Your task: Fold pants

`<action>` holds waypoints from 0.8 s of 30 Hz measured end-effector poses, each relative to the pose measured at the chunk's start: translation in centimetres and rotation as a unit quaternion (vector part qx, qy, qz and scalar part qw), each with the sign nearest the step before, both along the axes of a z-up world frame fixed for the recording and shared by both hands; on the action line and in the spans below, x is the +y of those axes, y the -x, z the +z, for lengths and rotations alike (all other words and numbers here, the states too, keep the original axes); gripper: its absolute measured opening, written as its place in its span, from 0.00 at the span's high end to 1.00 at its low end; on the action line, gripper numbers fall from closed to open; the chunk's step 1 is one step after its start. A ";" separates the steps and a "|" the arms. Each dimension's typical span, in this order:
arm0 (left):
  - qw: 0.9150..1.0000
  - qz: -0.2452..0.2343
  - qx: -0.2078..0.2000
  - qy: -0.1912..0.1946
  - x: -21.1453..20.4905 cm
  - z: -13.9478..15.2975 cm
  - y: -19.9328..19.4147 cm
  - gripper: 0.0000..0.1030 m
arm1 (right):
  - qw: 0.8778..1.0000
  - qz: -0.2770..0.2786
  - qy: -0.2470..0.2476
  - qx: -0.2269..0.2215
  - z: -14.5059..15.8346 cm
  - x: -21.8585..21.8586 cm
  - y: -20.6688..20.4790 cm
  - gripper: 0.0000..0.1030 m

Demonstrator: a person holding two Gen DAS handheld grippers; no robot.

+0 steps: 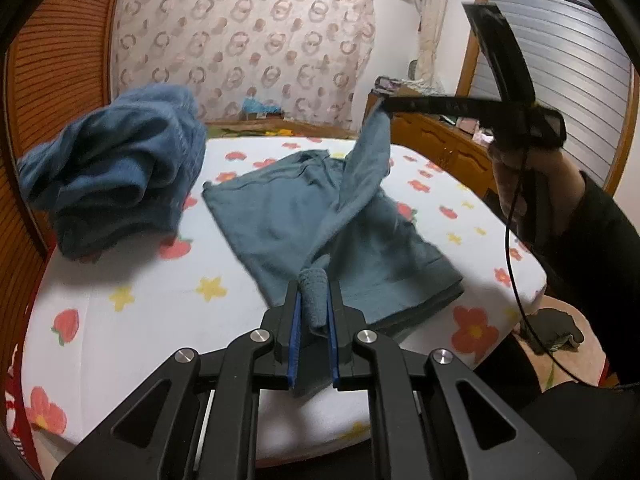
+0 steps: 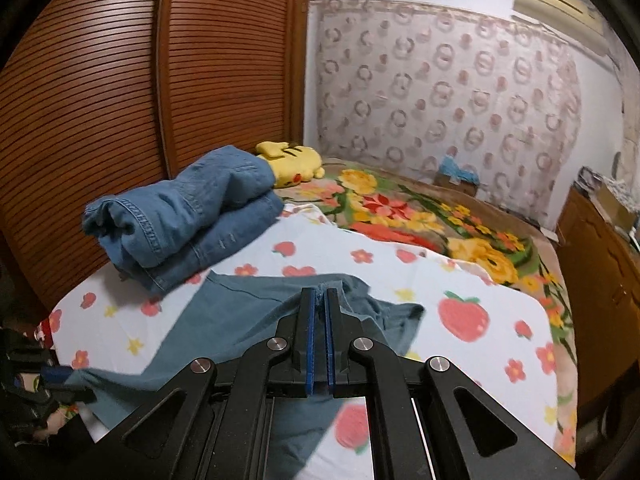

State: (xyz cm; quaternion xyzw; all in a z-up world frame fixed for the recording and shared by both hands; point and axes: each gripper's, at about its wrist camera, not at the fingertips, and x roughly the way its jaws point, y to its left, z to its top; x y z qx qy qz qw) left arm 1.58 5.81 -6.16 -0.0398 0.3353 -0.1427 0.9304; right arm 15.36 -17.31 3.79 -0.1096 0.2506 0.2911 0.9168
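Pants [image 1: 280,216]: soft, light, limp | left gripper [image 1: 314,304] pinches bunched hem | right gripper [image 2: 319,300] pinches cloth, probably an edge | hold at edges, keep taut

left gripper [image 1: 314,294]: matte black linkage arms, blue finger pads, four round silver screws
right gripper [image 2: 319,300]: same black frame, blue pads, silver screws
cable [image 1: 514,272]: thin, black, at 3 o'clock
sleeve [image 1: 600,236]: dark, long

The bed [image 1: 120,320] carries grey-blue pants [image 1: 280,208], folded jeans [image 1: 120,168] — and a yellow plush [image 2: 292,160].
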 end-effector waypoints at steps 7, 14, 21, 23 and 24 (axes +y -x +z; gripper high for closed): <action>1.000 0.004 0.019 -0.007 0.0 -1.5 -0.2 0.88 | 1.000 0.009 0.006 0.023 -1.6 1.1 -1.7 0.96; 1.000 0.002 0.027 -0.010 -0.1 -1.9 -0.1 0.88 | 0.999 -0.002 -0.009 0.051 -1.6 -0.9 -2.4 0.87; 0.999 -0.002 0.033 -0.011 -0.2 -1.8 0.7 0.88 | 0.998 -0.019 -0.011 0.055 -1.6 -2.5 -0.3 0.76; 0.999 -0.004 0.034 -0.011 -0.2 -1.8 0.9 0.88 | 0.998 -0.020 -0.012 0.059 -1.9 -3.1 0.3 0.76; 0.999 -0.004 0.035 -0.013 -0.3 -1.9 1.0 0.88 | 0.998 -0.021 -0.011 0.060 -2.1 -3.3 0.6 0.76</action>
